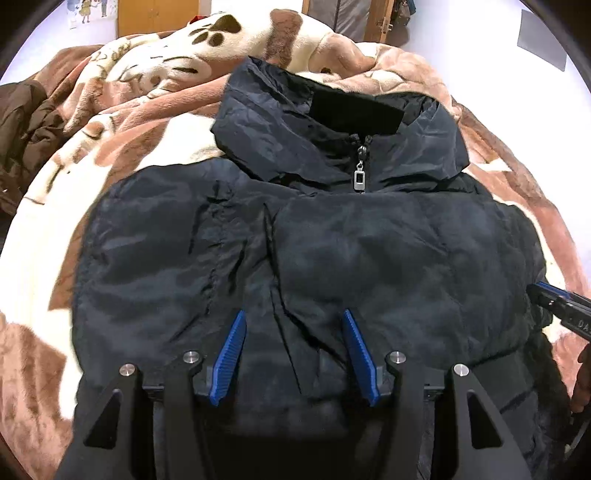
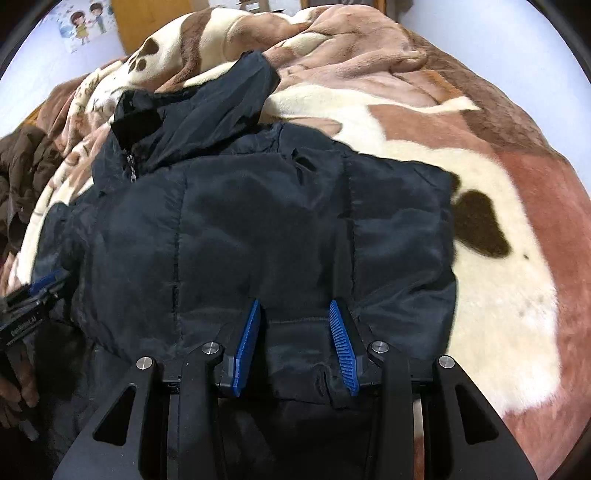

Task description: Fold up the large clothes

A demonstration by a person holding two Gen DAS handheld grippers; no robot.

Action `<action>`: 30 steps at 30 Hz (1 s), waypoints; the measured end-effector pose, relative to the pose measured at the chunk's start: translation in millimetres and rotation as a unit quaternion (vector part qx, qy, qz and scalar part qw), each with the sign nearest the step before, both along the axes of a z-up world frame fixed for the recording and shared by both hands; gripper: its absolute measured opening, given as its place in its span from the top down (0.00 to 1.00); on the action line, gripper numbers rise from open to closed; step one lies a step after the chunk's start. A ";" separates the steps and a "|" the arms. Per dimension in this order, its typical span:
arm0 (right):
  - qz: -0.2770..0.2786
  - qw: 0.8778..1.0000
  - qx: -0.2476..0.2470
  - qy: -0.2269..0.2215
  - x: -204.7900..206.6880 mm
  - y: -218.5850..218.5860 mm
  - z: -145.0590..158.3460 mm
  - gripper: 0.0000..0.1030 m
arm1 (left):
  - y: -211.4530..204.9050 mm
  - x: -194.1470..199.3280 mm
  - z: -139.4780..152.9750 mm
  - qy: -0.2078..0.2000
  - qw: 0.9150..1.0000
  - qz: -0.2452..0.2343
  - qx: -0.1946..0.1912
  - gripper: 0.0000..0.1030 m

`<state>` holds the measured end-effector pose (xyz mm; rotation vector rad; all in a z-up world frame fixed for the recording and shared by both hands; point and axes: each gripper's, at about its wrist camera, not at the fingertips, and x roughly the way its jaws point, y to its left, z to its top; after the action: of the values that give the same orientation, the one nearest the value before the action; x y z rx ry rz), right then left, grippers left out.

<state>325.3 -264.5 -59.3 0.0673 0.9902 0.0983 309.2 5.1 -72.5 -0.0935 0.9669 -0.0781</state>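
Note:
A dark navy puffer jacket lies front up on the bed, zipped, its silver zip pull below the collar and hood. Both sleeves seem folded in over the body. My left gripper is open, hovering just over the jacket's lower front, nothing between its blue fingers. My right gripper is open too, over the jacket near its lower right part, with fabric lying between the fingers but not clamped. Each gripper shows at the other view's edge: the right one, the left one.
The jacket rests on a plush brown, pink and cream blanket covering the bed. A brown garment is heaped at the far left. Wooden doors and a white wall stand behind the bed.

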 end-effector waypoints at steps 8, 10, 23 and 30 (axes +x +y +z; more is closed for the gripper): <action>-0.018 0.997 0.032 -0.071 -84.6 7.6 70.0 0.60 | 5.4 -78.0 59.6 -0.031 0.999 0.005 -0.017 0.44; -0.020 0.996 0.038 -0.083 -104.5 14.3 84.1 0.60 | 5.3 -102.8 75.0 -0.041 0.999 0.002 -0.026 0.44; -0.004 0.992 0.031 -0.121 -206.6 76.1 126.2 0.60 | 8.4 -215.7 129.4 -0.081 0.996 -0.011 -0.042 0.44; 0.009 0.987 -0.032 -0.159 -237.0 93.7 133.7 0.58 | 7.7 -242.5 127.2 -0.075 0.996 -0.008 -0.045 0.44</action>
<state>88.3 -170.8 74.3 -0.0164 0.6742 0.0898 66.7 12.8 54.7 -0.1609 0.8137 -0.1416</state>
